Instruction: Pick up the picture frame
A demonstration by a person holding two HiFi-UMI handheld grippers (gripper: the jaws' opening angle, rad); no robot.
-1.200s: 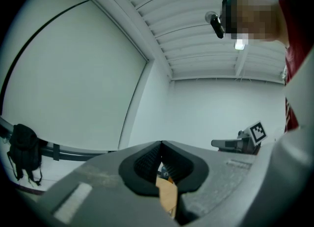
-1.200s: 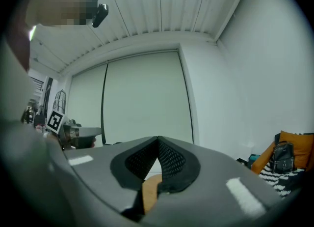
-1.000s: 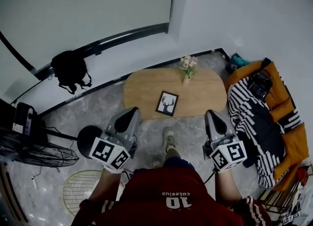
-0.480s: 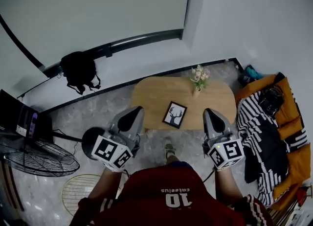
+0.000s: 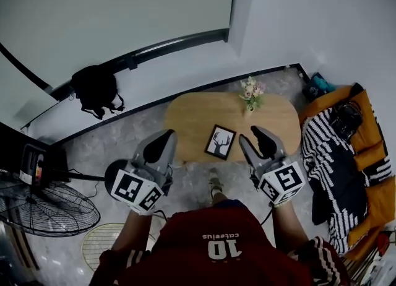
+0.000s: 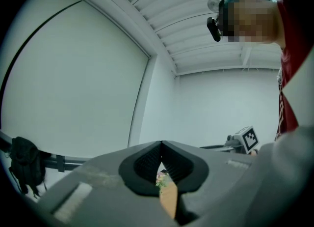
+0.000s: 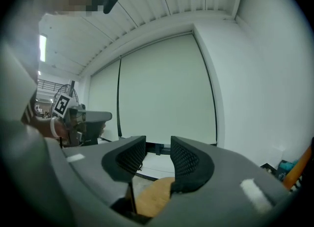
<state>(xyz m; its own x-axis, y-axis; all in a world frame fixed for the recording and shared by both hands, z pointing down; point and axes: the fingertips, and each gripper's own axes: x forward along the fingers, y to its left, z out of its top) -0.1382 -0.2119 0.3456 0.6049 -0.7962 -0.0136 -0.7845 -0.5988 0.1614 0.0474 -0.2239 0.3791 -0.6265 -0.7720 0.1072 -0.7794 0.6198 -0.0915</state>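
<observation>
The picture frame [image 5: 220, 142], black-edged with a deer print, lies flat on the oval wooden table [image 5: 192, 117] near its front edge. My right gripper [image 5: 252, 137] hangs just right of the frame, over the table's front edge, its jaws opening with nothing between them; the right gripper view shows the gap [image 7: 158, 147] above the table [image 7: 152, 196]. My left gripper [image 5: 166, 135] is left of the frame at the table's front left edge, its jaws meeting at the tips [image 6: 161, 142], empty. A sliver of the table [image 6: 168, 199] shows below them.
A small vase of flowers [image 5: 250, 90] stands at the table's far side. A sofa with a striped blanket [image 5: 328, 155] and orange cushions is on the right. A black backpack [image 5: 94, 90] sits by the wall on the left, with a floor fan [image 5: 46, 207] nearer left.
Both grippers have come forward toward the table. The right gripper's jaws, closed before, now stand apart beside the frame.
</observation>
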